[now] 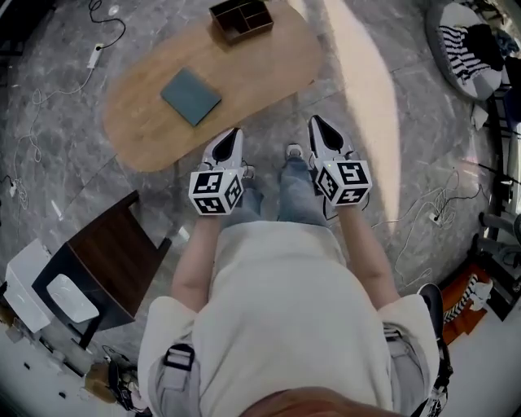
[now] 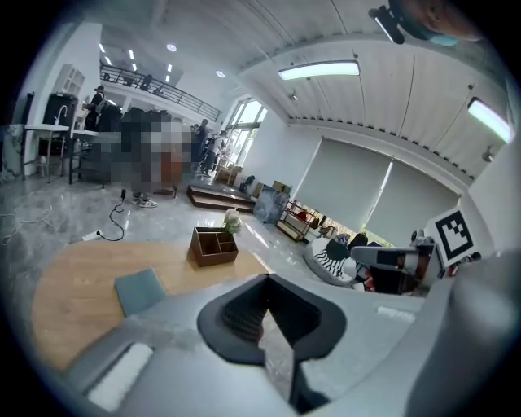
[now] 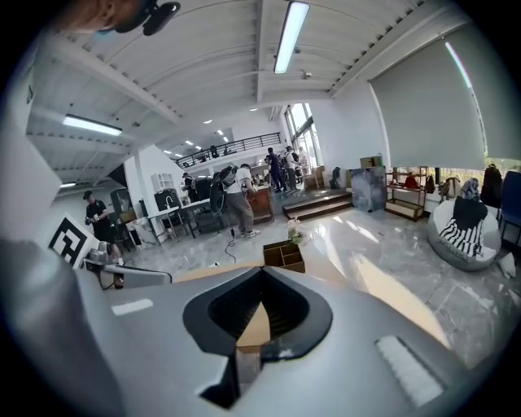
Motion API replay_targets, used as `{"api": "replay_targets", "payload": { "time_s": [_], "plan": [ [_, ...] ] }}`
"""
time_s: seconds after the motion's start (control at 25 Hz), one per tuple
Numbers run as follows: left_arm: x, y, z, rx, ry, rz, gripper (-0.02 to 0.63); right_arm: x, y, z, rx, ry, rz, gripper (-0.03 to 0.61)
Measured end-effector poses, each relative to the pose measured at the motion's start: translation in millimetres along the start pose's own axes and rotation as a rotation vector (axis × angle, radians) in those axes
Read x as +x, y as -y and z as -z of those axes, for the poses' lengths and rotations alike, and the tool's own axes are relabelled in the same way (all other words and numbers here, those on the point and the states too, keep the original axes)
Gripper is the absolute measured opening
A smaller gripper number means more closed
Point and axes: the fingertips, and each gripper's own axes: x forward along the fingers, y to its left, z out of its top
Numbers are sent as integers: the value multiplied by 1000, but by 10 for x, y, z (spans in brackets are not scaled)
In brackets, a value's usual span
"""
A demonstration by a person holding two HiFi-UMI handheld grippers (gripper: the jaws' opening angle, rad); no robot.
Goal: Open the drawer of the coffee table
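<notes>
wooden coffee table (image 1: 269,65) lies just ahead of left gripper (image 1: 234,134) and right gripper (image 1: 317,124), both pressed together on nothing (no drawer shows); opening not yet begun.

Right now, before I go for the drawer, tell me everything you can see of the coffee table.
The coffee table has a long oval top with rounded ends, light wood by its look, and level. It stands on the grey marbled floor. A flat teal square pad lies near its middle, and a dark brown divided box sits at its far end. No drawer, handle or legs show in any view.
</notes>
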Motion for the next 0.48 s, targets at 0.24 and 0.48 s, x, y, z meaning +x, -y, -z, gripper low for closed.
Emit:
{"api": "replay_targets", "payload": {
  "time_s": [0.24, 0.48],
  "plan": [
    [306, 39, 284, -68, 5, -97, 2, 267, 406, 175, -61, -94, -90, 0],
    [537, 1, 549, -174, 34, -179, 2, 568, 783, 406, -115, -161, -152, 0]
  ]
}}
